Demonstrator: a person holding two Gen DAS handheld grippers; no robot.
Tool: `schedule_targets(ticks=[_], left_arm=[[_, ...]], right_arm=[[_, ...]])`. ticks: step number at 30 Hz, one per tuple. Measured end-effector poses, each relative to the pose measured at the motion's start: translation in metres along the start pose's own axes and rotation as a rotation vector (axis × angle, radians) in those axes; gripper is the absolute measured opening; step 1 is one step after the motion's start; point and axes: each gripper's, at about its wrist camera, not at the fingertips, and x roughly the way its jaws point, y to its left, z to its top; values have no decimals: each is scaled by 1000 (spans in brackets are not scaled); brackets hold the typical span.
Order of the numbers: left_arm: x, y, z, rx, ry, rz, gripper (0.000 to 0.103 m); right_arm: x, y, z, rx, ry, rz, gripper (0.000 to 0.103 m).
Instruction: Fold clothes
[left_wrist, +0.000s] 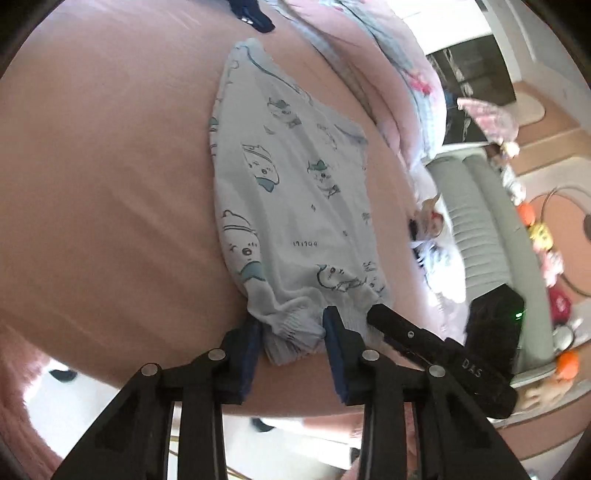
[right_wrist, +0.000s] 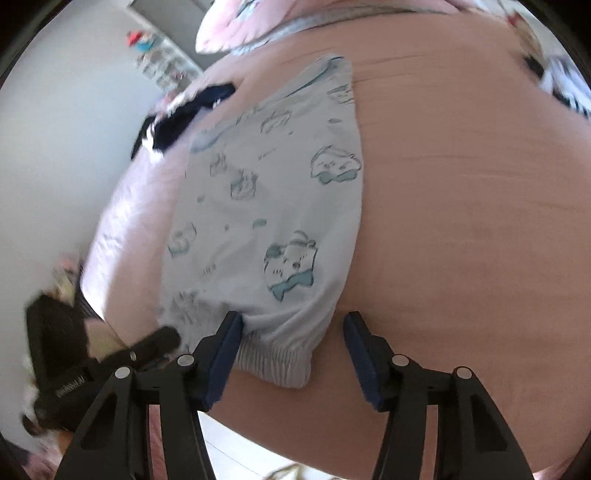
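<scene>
- My left gripper (left_wrist: 293, 332) has its jaws open, spread about the width of the ribbed waistband (left_wrist: 291, 334) bunched between the blue pads; the pads flank the cloth, and I cannot tell whether they press it.
- My right gripper (right_wrist: 291, 336) is open wider. Its left pad touches the same waistband (right_wrist: 273, 360); the right pad stands clear over bare sheet, so this one has hold of nothing.
- In each wrist view the other gripper's black finger shows just beside, at the same hem, so both tools sit at the near end of the garment.
- The garment is a pair of pale blue printed pants (left_wrist: 291, 184), lying lengthwise away from me on the pink bed sheet (left_wrist: 103, 166). It looks narrow and doubled, one leg seemingly laid on the other, though I cannot be sure of the layers.
- I judge the step in hand to be work at the waistband: either closing on it to carry it toward the far end, or letting go after laying it down. The frames fit both.
- A lift from here would call for both jaws biting all layers of the elastic, evenly, so the cloth does not skew.
- Farther off lie a dark garment (right_wrist: 192, 110) near the far edge and a quilt (left_wrist: 399, 74) at the side.
</scene>
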Motion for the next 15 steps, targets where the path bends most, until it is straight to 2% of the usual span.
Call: schedule_targets(ticks=[5,7,10,11,12,14,15], left_arm=[[-5,3,3,-18,-28,-68,39],[9,5,8,-36,0,-56,42],[23,-1,16,-35,1,-53,42],[24,-3,16,-10,11,-39,41],[24,-7,15,23,21,-10,32],[21,-12,14,56,35,30,23],[18,-12,13,45,40,29,19]], right_arm=[[5,-6,2,54,-15,48,54],[6,-9,2,75,-21,67,54],[10,-8,5,75,-27,71,54],[11,-5,6,58,-27,58,50],[9,-6,4,52,-22,52,37],[5,-7,0,43,-12,45,19],[1,-11,-2,66,-11,68,17]])
